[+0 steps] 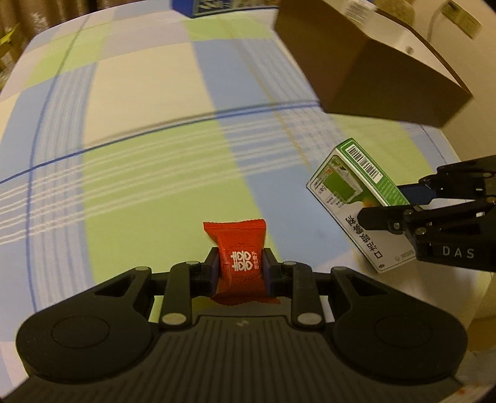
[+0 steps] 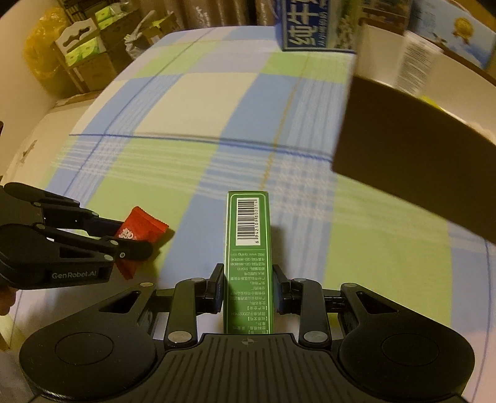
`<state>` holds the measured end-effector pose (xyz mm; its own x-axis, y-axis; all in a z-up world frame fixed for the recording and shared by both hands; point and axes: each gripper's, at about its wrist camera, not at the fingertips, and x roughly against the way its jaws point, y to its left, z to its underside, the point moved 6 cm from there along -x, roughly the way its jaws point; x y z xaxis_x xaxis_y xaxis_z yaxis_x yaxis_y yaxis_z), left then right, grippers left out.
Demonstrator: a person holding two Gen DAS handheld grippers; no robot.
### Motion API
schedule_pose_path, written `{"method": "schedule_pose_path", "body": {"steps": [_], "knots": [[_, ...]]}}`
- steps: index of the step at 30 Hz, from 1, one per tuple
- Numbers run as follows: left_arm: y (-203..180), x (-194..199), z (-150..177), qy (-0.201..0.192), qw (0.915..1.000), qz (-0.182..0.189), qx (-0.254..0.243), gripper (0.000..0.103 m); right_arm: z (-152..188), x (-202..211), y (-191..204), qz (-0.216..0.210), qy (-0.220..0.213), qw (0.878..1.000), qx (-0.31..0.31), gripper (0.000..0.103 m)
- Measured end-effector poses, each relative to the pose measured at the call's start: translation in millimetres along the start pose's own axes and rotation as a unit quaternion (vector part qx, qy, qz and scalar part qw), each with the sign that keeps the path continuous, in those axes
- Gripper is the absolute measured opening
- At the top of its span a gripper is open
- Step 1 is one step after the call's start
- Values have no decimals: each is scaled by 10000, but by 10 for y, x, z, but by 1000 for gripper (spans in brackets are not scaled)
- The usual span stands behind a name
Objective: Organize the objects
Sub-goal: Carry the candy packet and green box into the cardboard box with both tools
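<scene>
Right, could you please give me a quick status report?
Left tongs shut on red packet. Right tongs shut on green box. Brown box ahead right, path clear.

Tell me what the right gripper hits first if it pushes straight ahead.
Probably nothing soon: past the green box that the right gripper holds lies bare cloth. The brown carton sits right of that line; depth unclear.

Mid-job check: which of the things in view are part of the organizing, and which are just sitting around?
In play:
- red candy packet, clamped in the left gripper
- green box, clamped in the right gripper
- brown cardboard box, probably the destination

Lying about:
- blue milk carton at the far edge of the plaid cloth
- stacked cartons off to the side
</scene>
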<state>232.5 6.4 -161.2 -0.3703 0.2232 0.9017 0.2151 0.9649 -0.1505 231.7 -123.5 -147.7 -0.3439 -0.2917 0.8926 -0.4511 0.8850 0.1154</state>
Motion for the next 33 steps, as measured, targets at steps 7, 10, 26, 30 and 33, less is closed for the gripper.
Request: {"method": "schedule_pose_path", "body": {"steps": [7,10,26,30,33], "knots": [[-242,-26,39,41,9997,115,-223,23,293,207,-170,171,68,9998,-104,27],[-285,-39,59,58,9997,95,-225,23,311,229,-183,154,22,9998,-96,27],[-439,36,71,0,9999,-151,36,23,310,324,-296,-128,-158,9998,-86,27],[-575,97,-16,-113,9999,-118,29,23,325,490,-414,-205,-291,9993,-125,27],[-720,149,-121,-229,9997,-48,-17,22,349,656,-552,-228,-417,9987,-194,27]]}}
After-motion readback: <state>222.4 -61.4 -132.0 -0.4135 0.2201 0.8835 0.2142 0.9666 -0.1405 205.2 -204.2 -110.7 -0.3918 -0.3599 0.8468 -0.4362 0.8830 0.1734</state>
